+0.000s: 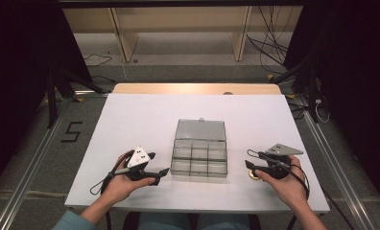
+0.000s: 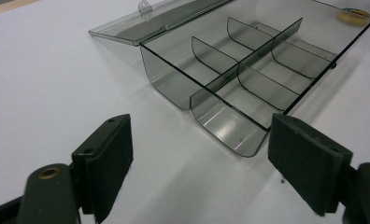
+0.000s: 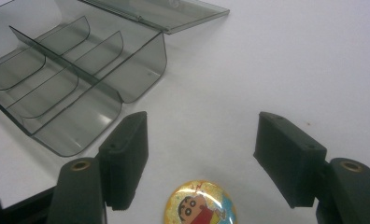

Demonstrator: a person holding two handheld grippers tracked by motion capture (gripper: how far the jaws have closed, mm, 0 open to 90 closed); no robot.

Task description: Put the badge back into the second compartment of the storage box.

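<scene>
Badge [image 3: 200, 204], round, cartoon print: bottom centre of right gripper view, flat on the table [image 1: 145, 120] between the right gripper's [image 3: 199, 156] spread jaws, presumably lined up for pickup. Left gripper [image 2: 199, 161] also open, empty. Compartment box [image 1: 199, 148], lid back, mid-frame.

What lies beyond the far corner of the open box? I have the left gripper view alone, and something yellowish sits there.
Observer: A round badge with a cartoon figure, lying flat on the white table.
Operator: Is the right gripper holding it?
Observer: No. The right gripper is open, jaws on either side just above the badge, not touching it.
Operator: Is anything in the box's compartments?
Observer: The high view shows the clear box with all six compartments empty, lid laid back flat.
</scene>
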